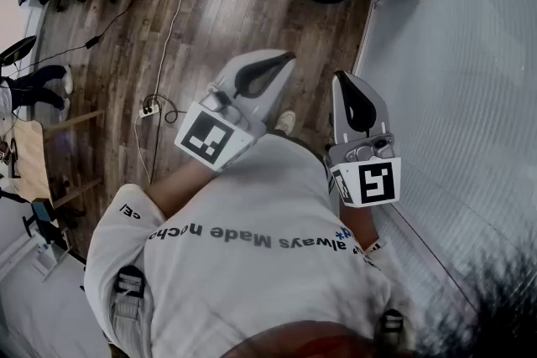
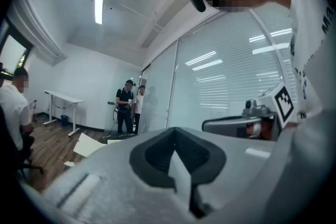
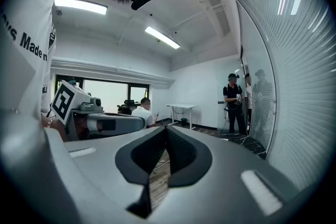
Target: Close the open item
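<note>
The left tool (image 1: 284,61) is held before the chest, aimed toward 1 o'clock over the wooden floor (image 1: 210,12), jaws together on nothing. The right tool (image 1: 341,81) aims at 12 o'clock, likewise together and empty, with the glass wall (image 1: 453,54) at 3 o'clock. No open item shows in any view, so closing looks unstarted. The next move calls for finding it.

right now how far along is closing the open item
Done: nothing, no open item shows in any view. In hand: nothing, the grey left gripper and grey right gripper are shut and empty beside the slatted glass wall. Left: finding and closing it.
</note>
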`<state>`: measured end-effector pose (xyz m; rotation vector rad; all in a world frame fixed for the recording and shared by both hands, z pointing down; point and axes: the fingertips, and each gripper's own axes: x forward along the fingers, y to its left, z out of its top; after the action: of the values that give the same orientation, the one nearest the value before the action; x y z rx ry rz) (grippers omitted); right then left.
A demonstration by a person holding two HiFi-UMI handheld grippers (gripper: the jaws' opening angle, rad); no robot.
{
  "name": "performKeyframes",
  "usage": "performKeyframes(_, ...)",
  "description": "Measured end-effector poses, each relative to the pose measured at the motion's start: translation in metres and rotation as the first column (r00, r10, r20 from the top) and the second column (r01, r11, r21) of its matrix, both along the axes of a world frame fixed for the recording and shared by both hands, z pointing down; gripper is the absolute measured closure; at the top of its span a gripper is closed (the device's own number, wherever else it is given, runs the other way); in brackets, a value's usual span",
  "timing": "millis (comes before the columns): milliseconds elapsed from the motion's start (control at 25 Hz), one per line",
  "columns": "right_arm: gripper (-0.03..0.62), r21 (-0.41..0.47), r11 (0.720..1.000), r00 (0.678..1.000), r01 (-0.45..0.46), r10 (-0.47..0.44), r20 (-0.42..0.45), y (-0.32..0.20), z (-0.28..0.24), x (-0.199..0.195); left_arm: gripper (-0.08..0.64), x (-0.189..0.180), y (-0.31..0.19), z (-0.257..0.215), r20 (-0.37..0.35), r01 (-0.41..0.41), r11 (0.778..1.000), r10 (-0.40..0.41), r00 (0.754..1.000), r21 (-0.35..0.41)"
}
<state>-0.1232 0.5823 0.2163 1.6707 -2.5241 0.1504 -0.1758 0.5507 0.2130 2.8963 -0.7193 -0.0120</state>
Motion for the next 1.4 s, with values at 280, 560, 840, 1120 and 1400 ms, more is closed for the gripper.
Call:
performKeyframes(280, 0.592, 0.007, 1.0, 0.999, -0.026, 0.025, 0.028, -0.025, 0.005, -0.022, 0.557, -0.028, -0.024, 0.008, -0.012, -0.001, 1.0, 0.001, 1.0, -0.013)
performKeyframes(560, 0.592, -0.012, 1.0, 0.999, -0.023, 0.023, 0.022, -0.063, 0.015, -0.038, 0.557, -0.043, -0.06, 0.019, -0.007, -0.002, 0.999, 0.001, 1.0, -0.041)
performKeyframes(840, 0.592, -0.009, 1.0, 0.999, -0.025, 0.025, 0.03, -0.111, 0.028, -0.008, 0.557, -0.009, -0.11, 0.029, 0.004, 0.003, 0.999, -0.002, 1.0, -0.041)
performKeyframes(1120, 0.592, 0.005, 0.999, 0.998, -0.049, 0.049, 0.044, -0.171, 0.03, 0.073, 0.557, 0.072, -0.174, 0.031, 0.036, -0.009, 0.999, 0.01, 0.999, -0.038)
performKeyframes(1400, 0.592, 0.008, 0.999, 0.998, -0.049, 0.049, 0.039, -0.231, 0.031, 0.162, 0.557, 0.158, -0.238, 0.034, 0.049, 0.003, 0.999, -0.001, 0.999, -0.048)
